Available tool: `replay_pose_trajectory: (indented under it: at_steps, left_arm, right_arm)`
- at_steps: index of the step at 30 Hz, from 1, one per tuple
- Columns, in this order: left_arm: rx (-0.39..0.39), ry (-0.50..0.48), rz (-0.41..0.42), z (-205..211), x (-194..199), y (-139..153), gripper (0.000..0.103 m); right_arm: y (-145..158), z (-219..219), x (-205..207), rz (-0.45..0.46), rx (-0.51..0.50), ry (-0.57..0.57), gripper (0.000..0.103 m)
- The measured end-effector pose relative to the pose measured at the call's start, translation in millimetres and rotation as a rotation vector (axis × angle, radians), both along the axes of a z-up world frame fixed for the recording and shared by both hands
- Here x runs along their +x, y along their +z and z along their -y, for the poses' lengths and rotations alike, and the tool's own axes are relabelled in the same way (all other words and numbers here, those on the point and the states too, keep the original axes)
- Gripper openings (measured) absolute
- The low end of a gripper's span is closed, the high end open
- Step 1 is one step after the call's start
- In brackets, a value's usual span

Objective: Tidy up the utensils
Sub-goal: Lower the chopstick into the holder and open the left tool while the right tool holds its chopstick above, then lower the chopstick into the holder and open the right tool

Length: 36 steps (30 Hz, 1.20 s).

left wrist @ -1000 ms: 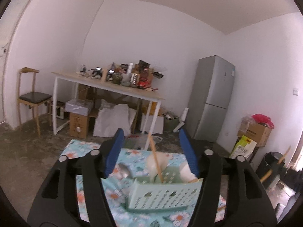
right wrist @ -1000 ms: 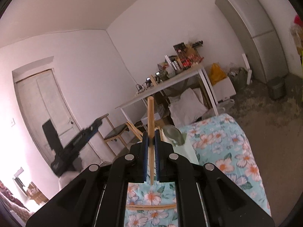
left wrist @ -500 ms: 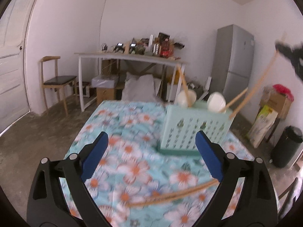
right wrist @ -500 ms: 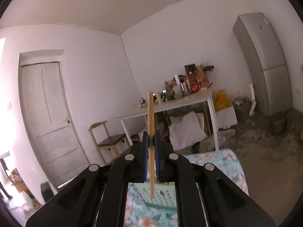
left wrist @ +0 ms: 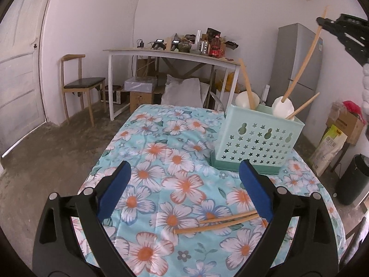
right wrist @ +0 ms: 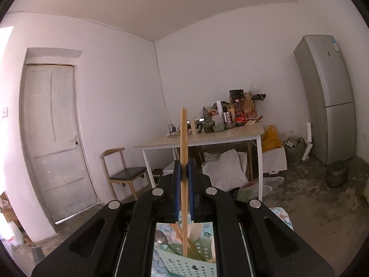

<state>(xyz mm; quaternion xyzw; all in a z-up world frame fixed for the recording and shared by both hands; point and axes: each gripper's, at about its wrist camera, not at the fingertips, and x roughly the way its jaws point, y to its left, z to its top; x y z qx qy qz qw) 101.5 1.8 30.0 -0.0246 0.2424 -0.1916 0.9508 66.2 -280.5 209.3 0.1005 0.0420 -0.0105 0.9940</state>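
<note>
1. Floral blue tablecloth [left wrist: 175,161] fills the lower frame of the left view; two loose wooden chopsticks [left wrist: 216,222] lie between the wide-open, empty left gripper [left wrist: 184,184] fingers, touching neither.
2. Mid-frame right: mint perforated plastic utensil basket [left wrist: 256,143], already holding white spoons and chopsticks.
3. Right gripper [right wrist: 184,180] is clamped on one upright wooden chopstick [right wrist: 183,138], tip entering the basket. Likely two left.

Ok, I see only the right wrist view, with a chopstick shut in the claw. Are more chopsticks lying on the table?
Observer: Yes, two chopsticks lie side by side on the floral cloth, in front of the green basket.
Operator: Does the left claw hold anything?
Observer: No, it is open and empty; the pair lies near its right finger.
Operator: How low is the held chopstick?
Observer: Its lower end is hidden behind a white spoon standing in the basket.
</note>
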Motion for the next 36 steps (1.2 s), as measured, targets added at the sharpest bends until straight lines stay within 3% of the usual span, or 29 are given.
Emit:
replay_pose_trajectory:
  at_steps: [6, 9, 11, 13, 14, 26, 31, 36]
  left_arm:
    - [0.016, 0.009, 0.005, -1, 3, -4, 0.091]
    - [0.01, 0.015, -0.012, -3, 6, -7, 0.091]
    - [0.009, 0.017, -0.019, -4, 7, -8, 0.091]
    - [0.012, 0.017, -0.023, -2, 8, -8, 0.091]
    - [0.013, 0.017, -0.024, -1, 8, -8, 0.091]
    - [0.01, 0.025, -0.033, -2, 7, -4, 0.091]
    - [0.007, 0.039, -0.046, -6, 5, -1, 0.091]
    - [0.044, 0.058, -0.056, -6, 4, 0, 0.091]
  right_arm:
    - [-34, 3, 37, -0.092, 0.017, -0.016, 0.006]
    - [-58, 7, 57, -0.208, 0.039, -0.005, 0.008]
    - [-66, 13, 60, -0.247, 0.063, -0.012, 0.017]
    - [-65, 19, 55, -0.235, 0.086, -0.015, 0.031]
    - [-63, 20, 52, -0.225, 0.087, -0.016, 0.033]
    - [-41, 25, -4, -0.142, 0.091, -0.013, 0.037]
    - [-54, 30, -28, -0.19, 0.131, 0.007, 0.037]
    - [-96, 32, -41, -0.328, 0.206, 0.035, 0.038]
